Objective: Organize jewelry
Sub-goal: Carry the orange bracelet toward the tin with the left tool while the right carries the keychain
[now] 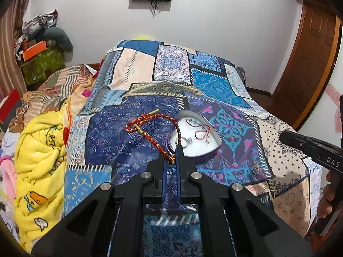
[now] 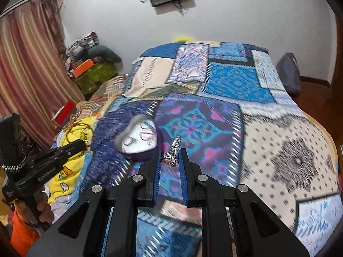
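In the left wrist view my left gripper is shut on the near end of a red and gold braided bracelet. The bracelet curves away to the left over the patchwork bedcover, and its gold end tubes show. Just right of the fingers sits an open heart-shaped tin with a white inside, holding a thin red cord and a small silver piece. In the right wrist view my right gripper is shut on a silver ring with a pink stone, right of the blurred tin.
A small silver piece lies on the cover right of the tin. A yellow blanket and other bedding are heaped on the left. The right gripper's body and a hand are at the right edge. A wooden door stands beyond.
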`<action>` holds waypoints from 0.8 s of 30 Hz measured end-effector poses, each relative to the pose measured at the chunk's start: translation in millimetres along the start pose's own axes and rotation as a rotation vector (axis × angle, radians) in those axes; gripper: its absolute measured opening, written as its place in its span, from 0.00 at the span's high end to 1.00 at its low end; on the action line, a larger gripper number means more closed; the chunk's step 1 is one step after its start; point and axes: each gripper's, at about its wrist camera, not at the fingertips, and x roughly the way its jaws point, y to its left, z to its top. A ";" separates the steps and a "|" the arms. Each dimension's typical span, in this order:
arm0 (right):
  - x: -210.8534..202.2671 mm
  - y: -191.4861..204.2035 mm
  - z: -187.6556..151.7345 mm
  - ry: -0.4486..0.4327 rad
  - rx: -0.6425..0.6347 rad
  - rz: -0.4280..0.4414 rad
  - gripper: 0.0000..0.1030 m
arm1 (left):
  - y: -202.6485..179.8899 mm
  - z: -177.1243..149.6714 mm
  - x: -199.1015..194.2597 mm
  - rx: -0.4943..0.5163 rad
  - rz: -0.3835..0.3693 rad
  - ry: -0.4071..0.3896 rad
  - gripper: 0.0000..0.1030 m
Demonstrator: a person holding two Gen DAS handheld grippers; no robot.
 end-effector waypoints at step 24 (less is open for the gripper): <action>75.9 27.5 32.2 0.067 -0.085 0.089 0.86 | -18.1 15.5 70.7 0.079 -0.107 0.069 0.95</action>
